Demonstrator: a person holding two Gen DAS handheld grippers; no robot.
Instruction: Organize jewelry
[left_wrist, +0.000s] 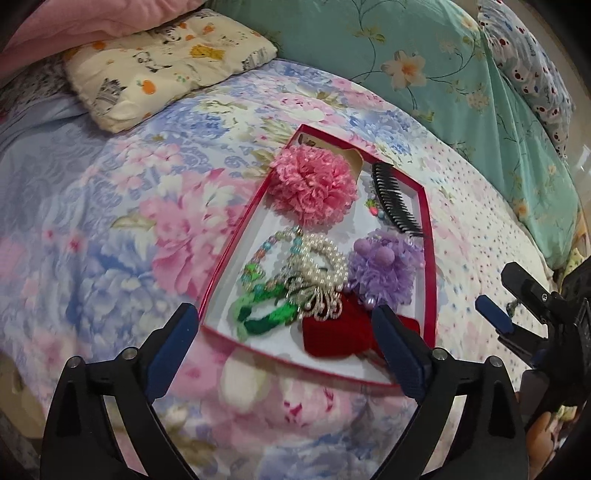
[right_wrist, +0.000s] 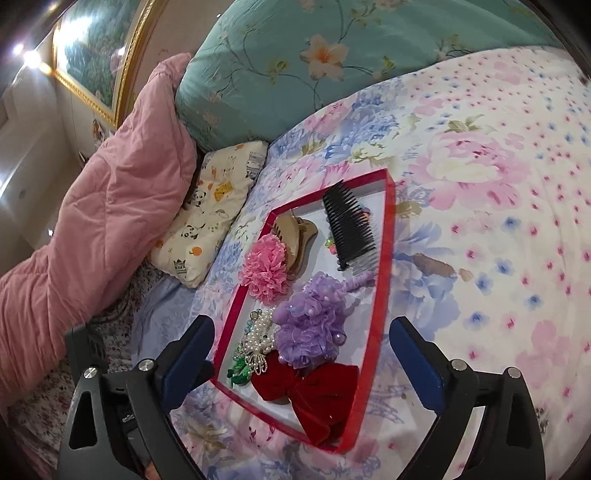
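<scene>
Nearest us, our left gripper and right gripper hover with jaws wide and empty over the red tray on the bed. Every piece we see lies inside, so the sorting looks nearly done.

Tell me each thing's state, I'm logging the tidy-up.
Left gripper: open, empty.
Right gripper: open, empty.
Red box: lidless, on the bed, filled.
Black comb: lying flat in box.
Pearl bracelet: heaped with the beads.
Red bow: in box, near end.
Pink flower: in box, far end.
</scene>
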